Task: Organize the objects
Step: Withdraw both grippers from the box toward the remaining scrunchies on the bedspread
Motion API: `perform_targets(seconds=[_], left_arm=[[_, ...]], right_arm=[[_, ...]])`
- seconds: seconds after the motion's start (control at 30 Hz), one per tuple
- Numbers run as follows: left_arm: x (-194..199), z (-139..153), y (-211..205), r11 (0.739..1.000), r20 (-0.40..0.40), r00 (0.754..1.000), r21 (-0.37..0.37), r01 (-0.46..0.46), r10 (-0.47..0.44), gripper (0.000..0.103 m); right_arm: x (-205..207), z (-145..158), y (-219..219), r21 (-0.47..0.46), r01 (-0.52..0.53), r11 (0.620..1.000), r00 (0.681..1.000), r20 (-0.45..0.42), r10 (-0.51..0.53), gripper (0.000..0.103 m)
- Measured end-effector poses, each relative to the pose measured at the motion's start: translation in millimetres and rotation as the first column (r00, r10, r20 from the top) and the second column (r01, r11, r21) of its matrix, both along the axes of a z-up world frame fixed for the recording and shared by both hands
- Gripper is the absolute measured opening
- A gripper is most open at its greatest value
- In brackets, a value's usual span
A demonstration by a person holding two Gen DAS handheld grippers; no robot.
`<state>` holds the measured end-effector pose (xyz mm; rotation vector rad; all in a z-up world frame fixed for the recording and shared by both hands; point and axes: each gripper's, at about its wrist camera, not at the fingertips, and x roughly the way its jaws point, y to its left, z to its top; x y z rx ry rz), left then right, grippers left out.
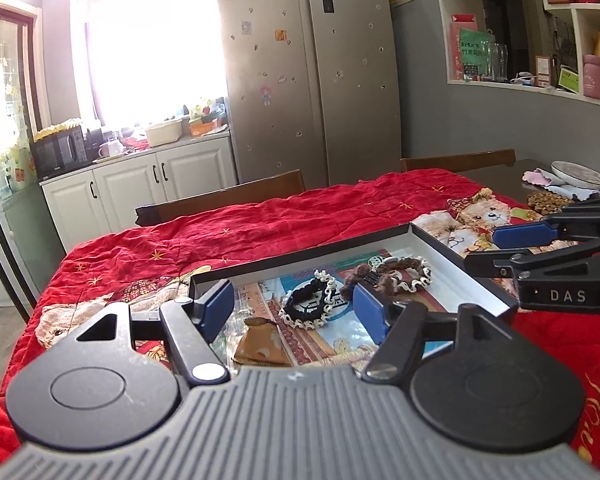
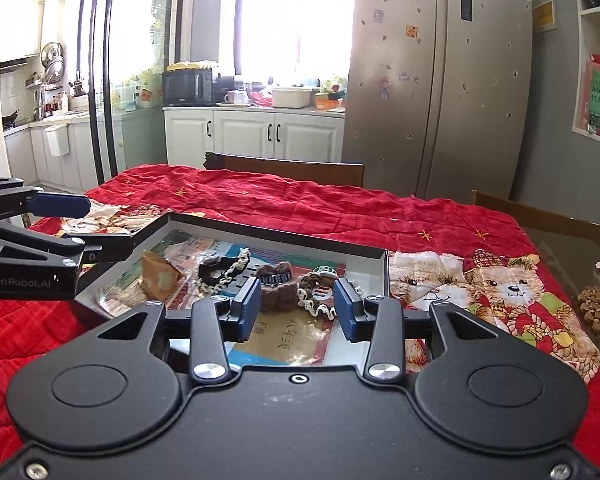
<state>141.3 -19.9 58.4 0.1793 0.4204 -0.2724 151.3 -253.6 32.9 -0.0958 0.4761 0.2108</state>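
Red quilted cloth [image 1: 260,220] is spread over the table, and a shallow dark-rimmed tray [image 1: 300,256] is set on it, so everything gets placed relative to that tray.

From the left wrist view, the left gripper [image 1: 292,308] is held over the tray's near edge with its jaws wide apart and nothing caught between them. Inside the tray, a black-and-white bracelet [image 1: 308,304], a brown fuzzy clip [image 1: 364,276] and a beaded bracelet [image 1: 408,272] are seen lying close together, with a tan folded packet [image 1: 260,344] nearer the front. The right gripper [image 1: 512,240] is seen just past the tray's right rim.

From the right wrist view, that gripper [image 2: 296,308] is parted about halfway and empty too, with the clip just beyond its tips.

Looks like the items are already dropped in, and both tools are clear. Next, another loose item outside the tray probably needs to be found and approached with jaws open.
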Motion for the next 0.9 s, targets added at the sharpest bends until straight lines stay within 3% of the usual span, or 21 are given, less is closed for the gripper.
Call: perform_targets(seconds=[0.53,0.9], left_arm=[[-46,0,17,1.000,0.015,1.000,0.009,0.014,-0.014,0.078],[-59,-16,39,1.000,-0.033,0.999,0.016,-0.024,0.025,0.079]], right_arm=[[-52,3,-9,-0.013,-0.024,1.000,0.999,0.022,0.024,0.041],[-81,-8,-19,-0.031,-0.017,0.999,1.000,0.018,0.018,0.042]])
